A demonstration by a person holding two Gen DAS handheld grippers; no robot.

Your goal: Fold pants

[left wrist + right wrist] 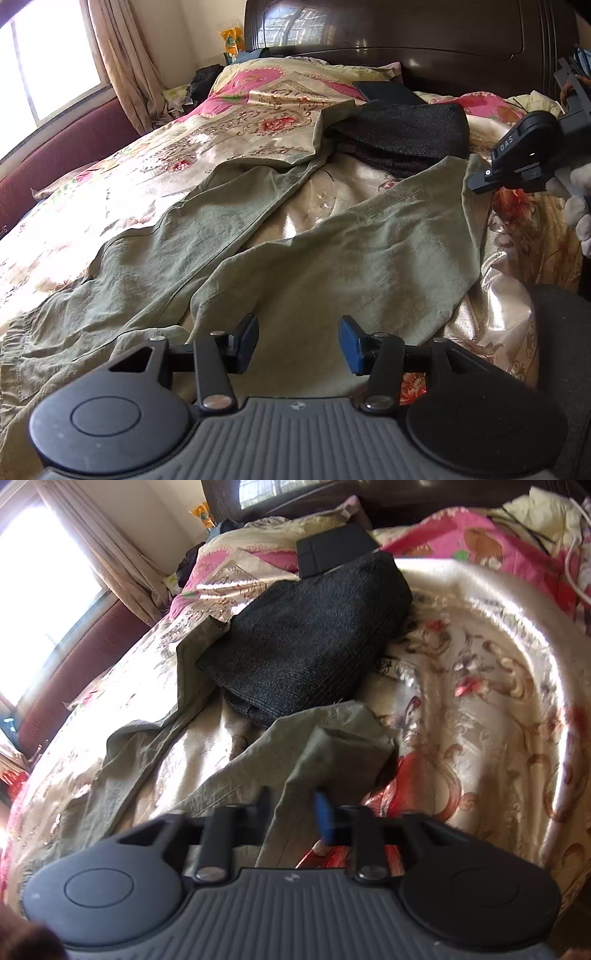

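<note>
Right wrist: fingers (pixel 266 805) pinching the pants (pixel 332 749) hem beside dark folded knitwear (pixel 306 642); left fingers (pixel 246 341) apart, empty.

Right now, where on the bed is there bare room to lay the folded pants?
Bare bedspread lies left of the green pants, toward the window, and right of them. Near the headboard it is crowded: dark folded clothes cover one leg's end.

Daylight is pouring in from the window (pixel 48 62), blowing it out white and glaring off the shiny bedspread (pixel 480 657). Edges are bowing; the right view is smearing.
</note>
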